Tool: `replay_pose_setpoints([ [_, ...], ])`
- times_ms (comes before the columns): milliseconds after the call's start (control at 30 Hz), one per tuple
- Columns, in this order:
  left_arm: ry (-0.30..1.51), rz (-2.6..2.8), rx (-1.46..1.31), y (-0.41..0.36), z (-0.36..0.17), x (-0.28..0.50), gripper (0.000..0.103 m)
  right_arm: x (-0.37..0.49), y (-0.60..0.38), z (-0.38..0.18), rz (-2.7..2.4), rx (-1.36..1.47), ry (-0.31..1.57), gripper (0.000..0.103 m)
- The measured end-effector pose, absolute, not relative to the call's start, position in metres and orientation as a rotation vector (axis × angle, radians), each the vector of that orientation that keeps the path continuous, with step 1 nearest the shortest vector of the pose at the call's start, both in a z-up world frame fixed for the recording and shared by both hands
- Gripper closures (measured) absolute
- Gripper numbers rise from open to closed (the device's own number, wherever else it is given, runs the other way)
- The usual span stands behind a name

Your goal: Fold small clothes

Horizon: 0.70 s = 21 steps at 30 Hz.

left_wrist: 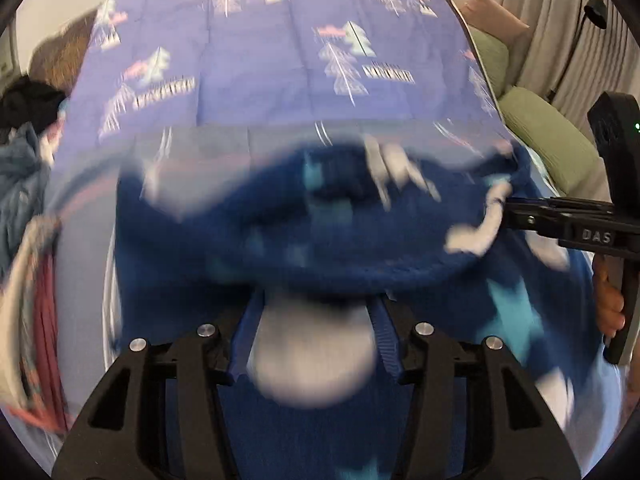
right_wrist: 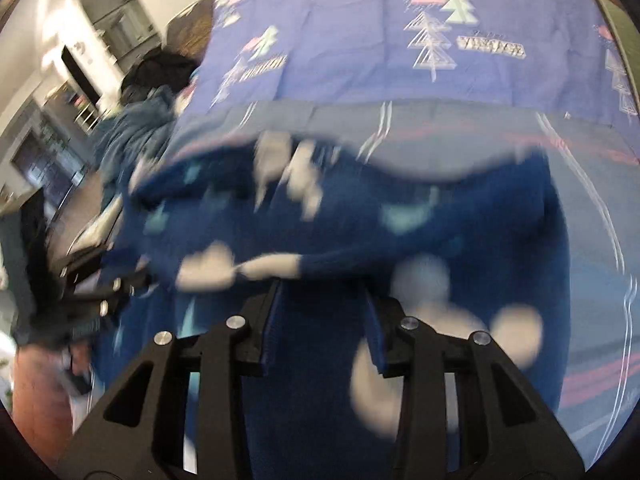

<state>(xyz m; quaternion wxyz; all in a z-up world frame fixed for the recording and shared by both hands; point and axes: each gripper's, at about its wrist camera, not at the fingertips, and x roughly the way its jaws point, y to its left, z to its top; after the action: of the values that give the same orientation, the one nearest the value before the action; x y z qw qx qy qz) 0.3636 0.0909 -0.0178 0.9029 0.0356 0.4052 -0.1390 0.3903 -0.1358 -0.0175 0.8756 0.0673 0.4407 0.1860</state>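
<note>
Both grippers pinch the blue garment (left_wrist: 328, 240) above the bedsheet (left_wrist: 280, 60) — left gripper (left_wrist: 316, 336) near hem, right gripper (right_wrist: 324, 328) right edge. Soft, light, floppy — best held by corners.

Your work surface: bed under periwinkle sheet (left_wrist: 260, 60) with tree print, filling upper frame in both views. Blurred dark blue garment (left_wrist: 320, 240) lies across it, lower centre. Heap of clothes (left_wrist: 24, 152) at left edge.
</note>
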Motion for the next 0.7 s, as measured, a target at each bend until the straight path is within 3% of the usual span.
replay_pose_setpoints([
  [133, 0.812, -0.032, 0.053, 0.117, -0.015, 0.409, 0.050, 0.434, -0.158, -0.013, 0.156, 0.172, 0.823, 0.065],
  [267, 0.790, -0.001, -0.056, 0.159, -0.015, 0.393, 0.047, 0.406, -0.209, -0.023, 0.189, 0.364, 0.825, 0.064],
  [400, 0.742, -0.040, -0.184, 0.202, -0.009, 0.323, 0.039, 0.333, -0.257, -0.022, 0.174, 0.384, 0.778, 0.059],
  [533, 0.733, -0.110, -0.232, 0.215, -0.013, 0.244, 0.027, 0.243, -0.310, -0.030, 0.146, 0.488, 0.728, 0.045],
  [700, 0.767, -0.170, -0.347, 0.221, -0.036, 0.155, 0.027, 0.159, -0.333, -0.063, 0.181, 0.632, 0.800, 0.039],
])
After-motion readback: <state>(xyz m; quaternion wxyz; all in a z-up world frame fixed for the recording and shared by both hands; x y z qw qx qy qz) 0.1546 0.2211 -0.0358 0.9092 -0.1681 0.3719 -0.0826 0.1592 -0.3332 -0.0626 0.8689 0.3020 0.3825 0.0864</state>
